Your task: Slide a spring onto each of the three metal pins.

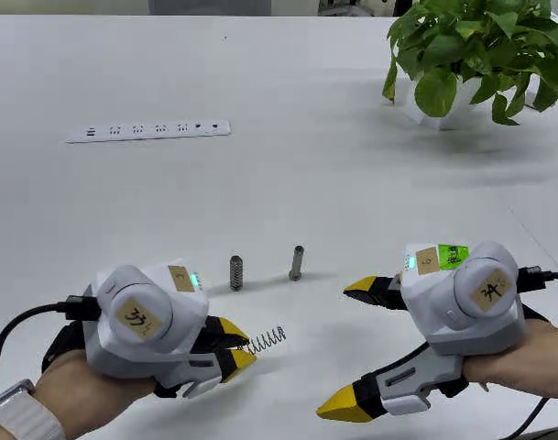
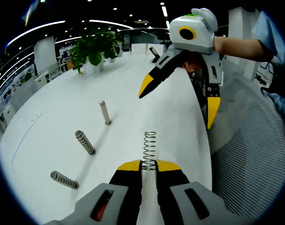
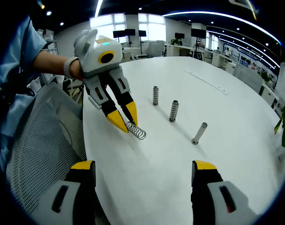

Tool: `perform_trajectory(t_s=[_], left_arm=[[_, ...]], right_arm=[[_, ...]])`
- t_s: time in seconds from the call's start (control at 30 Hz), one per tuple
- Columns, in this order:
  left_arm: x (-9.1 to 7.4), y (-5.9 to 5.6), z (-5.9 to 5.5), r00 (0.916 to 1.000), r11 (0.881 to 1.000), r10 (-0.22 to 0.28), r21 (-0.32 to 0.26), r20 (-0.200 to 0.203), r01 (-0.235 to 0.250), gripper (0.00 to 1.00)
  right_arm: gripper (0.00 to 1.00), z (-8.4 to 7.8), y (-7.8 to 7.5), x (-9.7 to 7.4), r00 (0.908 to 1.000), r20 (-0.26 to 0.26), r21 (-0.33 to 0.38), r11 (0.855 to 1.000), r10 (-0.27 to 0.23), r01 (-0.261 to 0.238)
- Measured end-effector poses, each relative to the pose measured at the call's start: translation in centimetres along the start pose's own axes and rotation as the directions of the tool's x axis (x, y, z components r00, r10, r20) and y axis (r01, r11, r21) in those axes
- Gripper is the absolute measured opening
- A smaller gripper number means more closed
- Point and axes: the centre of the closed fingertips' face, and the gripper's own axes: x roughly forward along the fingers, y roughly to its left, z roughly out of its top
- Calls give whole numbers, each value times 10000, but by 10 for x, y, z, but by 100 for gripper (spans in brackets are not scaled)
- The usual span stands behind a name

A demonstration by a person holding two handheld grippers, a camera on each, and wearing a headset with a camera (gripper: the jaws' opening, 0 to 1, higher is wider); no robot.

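Note:
Three metal pins stand on the white table [image 1: 288,174]. The bare pin [image 1: 297,262] [image 2: 104,112] [image 3: 199,133] is upright with nothing on it. Left of it a second pin [image 1: 236,272] [image 2: 85,142] [image 3: 173,110] wears a spring. A third pin [image 2: 64,180] [image 3: 155,95] also carries a spring. My left gripper [image 1: 240,346] [image 2: 149,165] [image 3: 126,121] is shut on one end of a loose spring [image 1: 265,339] [image 2: 149,149] [image 3: 135,130], which sticks out toward the bare pin. My right gripper [image 1: 350,348] [image 3: 144,166] [image 2: 177,103] stands wide open, holding nothing, right of the pins.
A white power strip [image 1: 148,130] lies at the back left. A potted green plant [image 1: 480,55] stands at the back right. A grey mesh chair [image 2: 245,154] sits past the table's near edge.

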Motion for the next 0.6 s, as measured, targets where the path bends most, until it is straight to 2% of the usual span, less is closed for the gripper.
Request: perform_trajectory(t_s=[0.13,0.33,0.6], left_arm=[[-6,-9,-1,9990,9998,-195,67,391,193,10],[-11,-15,-4,9977,9995,-305,97,612,299,10],[-16,-20,-5,9944,9981,-609,165,865,597,10]], right_arm=[[83,8,6,5,9993,139,-106,9993,358,-356],[74,18,14,10,9963,171,-271,9961,844,-839],[55,32,24,15,9873,164,-248,9872,1579,-1575]])
